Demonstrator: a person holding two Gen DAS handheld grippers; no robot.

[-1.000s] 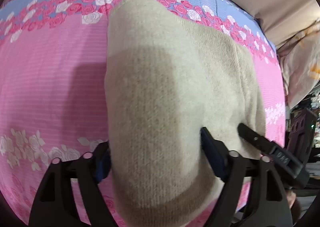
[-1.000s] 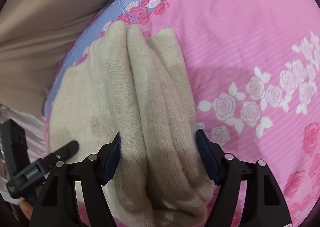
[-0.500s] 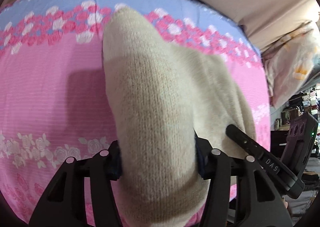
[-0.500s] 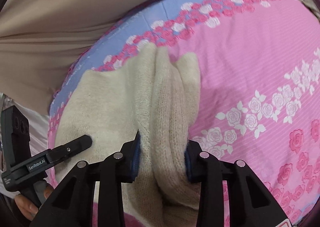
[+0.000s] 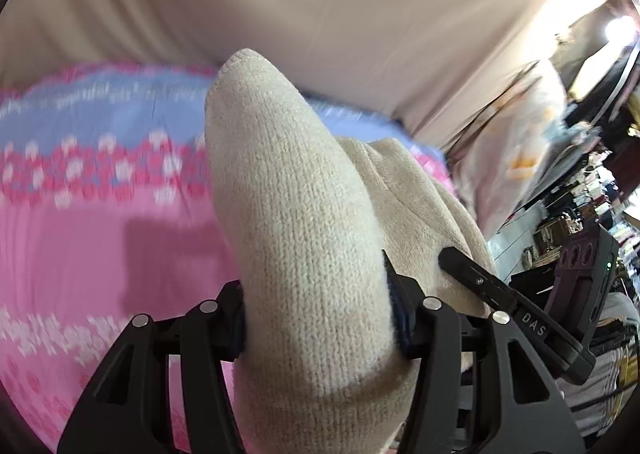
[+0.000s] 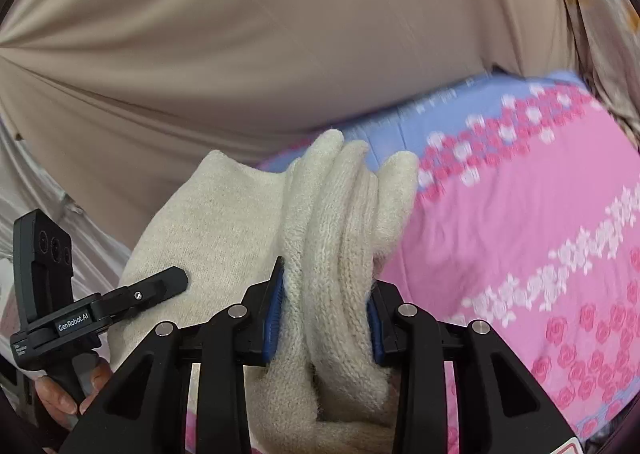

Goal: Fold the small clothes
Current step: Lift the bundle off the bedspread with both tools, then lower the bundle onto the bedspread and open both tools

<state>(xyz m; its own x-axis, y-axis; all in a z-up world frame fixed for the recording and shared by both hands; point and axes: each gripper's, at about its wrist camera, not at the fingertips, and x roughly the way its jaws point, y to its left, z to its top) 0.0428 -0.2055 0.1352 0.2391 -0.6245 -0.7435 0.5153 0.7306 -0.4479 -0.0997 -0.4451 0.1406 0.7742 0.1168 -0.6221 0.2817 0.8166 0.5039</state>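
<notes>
A cream knitted garment (image 5: 304,238) is bunched between the jaws of my left gripper (image 5: 316,318), which is shut on it and holds it above the pink flowered bedsheet (image 5: 100,238). My right gripper (image 6: 324,306) is shut on another thick folded edge of the same garment (image 6: 328,238). The cloth spans between the two grippers. The right gripper's finger shows in the left wrist view (image 5: 480,282), and the left gripper shows in the right wrist view (image 6: 132,294) against the cloth.
The sheet (image 6: 520,238) has a blue band with roses along its far edge. A beige curtain or wall (image 6: 280,33) rises behind the bed. A patterned pillow (image 5: 516,157) and cluttered room lie at the right of the left wrist view.
Both grippers closed tighter on the garment and lifted it, tilting upward; the sheet has dropped lower in view and the beige backdrop fills the top.
</notes>
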